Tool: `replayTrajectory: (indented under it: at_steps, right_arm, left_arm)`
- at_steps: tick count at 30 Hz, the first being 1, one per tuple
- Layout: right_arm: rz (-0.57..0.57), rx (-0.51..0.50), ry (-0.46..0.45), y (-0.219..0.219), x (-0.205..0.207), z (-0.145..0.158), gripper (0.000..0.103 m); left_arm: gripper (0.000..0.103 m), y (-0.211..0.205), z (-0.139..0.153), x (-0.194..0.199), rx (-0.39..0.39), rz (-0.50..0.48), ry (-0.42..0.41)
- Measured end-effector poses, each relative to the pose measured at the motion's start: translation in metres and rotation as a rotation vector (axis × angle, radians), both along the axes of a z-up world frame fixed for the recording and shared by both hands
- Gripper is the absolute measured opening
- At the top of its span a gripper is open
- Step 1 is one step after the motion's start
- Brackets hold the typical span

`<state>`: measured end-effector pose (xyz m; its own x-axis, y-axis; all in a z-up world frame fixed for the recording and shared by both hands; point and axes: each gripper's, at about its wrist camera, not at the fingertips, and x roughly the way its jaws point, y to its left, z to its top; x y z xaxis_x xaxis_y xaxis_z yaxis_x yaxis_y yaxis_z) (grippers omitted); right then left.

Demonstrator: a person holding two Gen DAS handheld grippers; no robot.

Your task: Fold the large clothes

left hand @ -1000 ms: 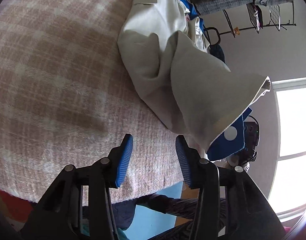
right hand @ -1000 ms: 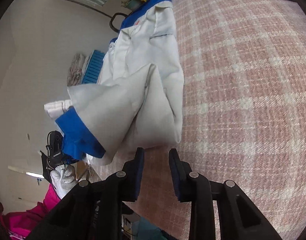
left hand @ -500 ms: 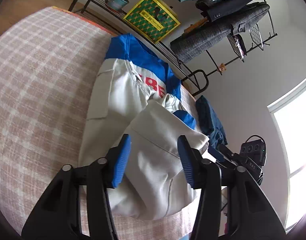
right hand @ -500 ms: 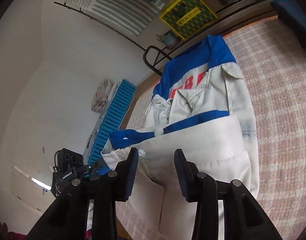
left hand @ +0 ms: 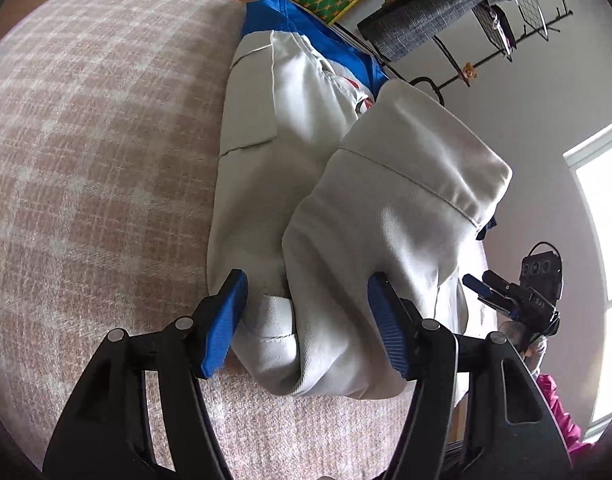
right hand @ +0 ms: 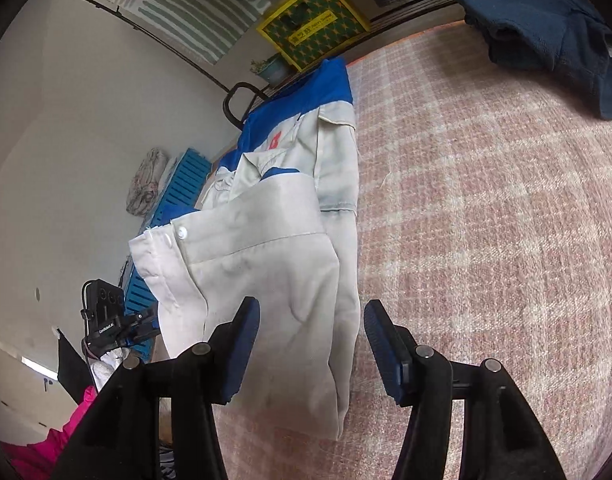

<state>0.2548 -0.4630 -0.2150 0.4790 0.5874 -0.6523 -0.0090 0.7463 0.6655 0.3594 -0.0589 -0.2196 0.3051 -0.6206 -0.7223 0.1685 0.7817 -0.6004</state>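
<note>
- One off-white work jacket (left hand: 306, 184) with a blue yoke lies folded lengthwise on the pink-and-cream checked blanket (left hand: 97, 128); its lower part is doubled up over the body, and red lettering peeks out near the blue band at the far end.
- One white snap button (right hand: 181, 233) shows on the turned-over hem in the right wrist view, at about ten o'clock from the gripper.
- Two grippers are in view, each with two black fingers faced with blue ribbed pads.
- The left gripper (left hand: 306, 320) points steeply down at the near fold of the jacket; its jaws are opening, the cloth bulges up between the pads, and neither pad presses on it.
- The right gripper (right hand: 312, 344) is likewise tilted downward, jaws opening, with the near edge of the jacket lying between the fingers but not pinched.
- Each gripper shows small in the other's view: the right one at three o'clock in the left wrist view, the left one at nine o'clock in the right wrist view, beside a pale glove.
- One dark blue folded garment (right hand: 546, 24) sits on the blanket at one o'clock in the right wrist view, well apart from the jacket.
- One yellow-and-green box (right hand: 312, 24) stands beyond the bed at twelve o'clock, next to one small potted plant (right hand: 267, 68).
- One grey checked coat (left hand: 446, 8) hangs on a black rack farthest back.
</note>
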Motion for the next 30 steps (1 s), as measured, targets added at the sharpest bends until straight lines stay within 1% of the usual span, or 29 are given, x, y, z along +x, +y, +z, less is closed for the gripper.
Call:
replayTrajectory:
  at_steps: [2, 4, 8, 10, 12, 15, 17, 19, 21, 23, 25, 26, 27, 28, 29, 30]
  right_arm:
    - [0.025, -0.023, 0.011, 0.009, 0.004, -0.004, 0.058]
    - [0.054, -0.052, 0.010, 0.017, 0.002, -0.005, 0.057]
    - [0.080, -0.071, 0.015, 0.025, -0.007, -0.006, 0.055]
    - [0.083, -0.105, 0.003, 0.027, -0.009, -0.002, 0.053]
    - [0.086, -0.124, -0.020, 0.027, -0.013, 0.006, 0.052]
    - [0.120, -0.125, -0.047, 0.028, -0.018, 0.014, 0.052]
    - [0.130, -0.130, -0.034, 0.033, -0.017, 0.012, 0.052]
    - [0.140, -0.133, -0.010, 0.038, -0.015, 0.005, 0.052]
    - [0.149, -0.169, 0.000, 0.043, -0.015, 0.002, 0.052]
    - [0.149, -0.169, 0.007, 0.043, -0.012, 0.001, 0.052]
    - [0.141, -0.159, 0.013, 0.040, -0.013, 0.001, 0.048]
    - [0.141, -0.161, 0.016, 0.040, -0.013, 0.000, 0.044]
    - [0.143, -0.170, 0.019, 0.040, -0.014, -0.002, 0.044]
    - [0.144, -0.177, 0.023, 0.041, -0.015, -0.003, 0.044]
    - [0.145, -0.183, 0.023, 0.041, -0.016, -0.003, 0.044]
    - [0.149, -0.193, 0.020, 0.042, -0.017, -0.003, 0.043]
  left_arm:
    - [0.063, -0.006, -0.001, 0.004, 0.015, -0.007, -0.004]
    - [0.063, -0.007, -0.001, 0.010, 0.007, -0.008, 0.000]
    - [0.063, -0.012, -0.010, 0.020, -0.007, -0.039, 0.026]
    - [0.063, -0.011, -0.014, 0.020, -0.020, -0.043, 0.041]
    - [0.063, -0.010, -0.012, 0.014, -0.025, -0.061, 0.031]
    - [0.063, -0.011, -0.009, 0.002, 0.014, -0.103, -0.001]
    - [0.063, -0.010, -0.009, -0.003, 0.016, -0.112, -0.004]
    - [0.063, -0.011, -0.008, -0.008, 0.039, -0.124, -0.020]
    - [0.063, -0.014, -0.006, -0.009, 0.067, -0.142, -0.035]
    - [0.063, -0.018, -0.005, -0.008, 0.066, -0.146, -0.035]
    - [0.062, -0.023, -0.006, -0.006, 0.071, -0.153, -0.039]
    - [0.057, -0.026, -0.006, -0.005, 0.091, -0.162, -0.049]
    - [0.055, -0.029, -0.005, -0.005, 0.111, -0.173, -0.055]
    - [0.043, -0.029, -0.004, -0.005, 0.125, -0.183, -0.054]
    - [0.029, -0.029, -0.003, -0.006, 0.134, -0.185, -0.046]
    - [0.023, -0.026, -0.002, -0.008, 0.125, -0.179, -0.036]
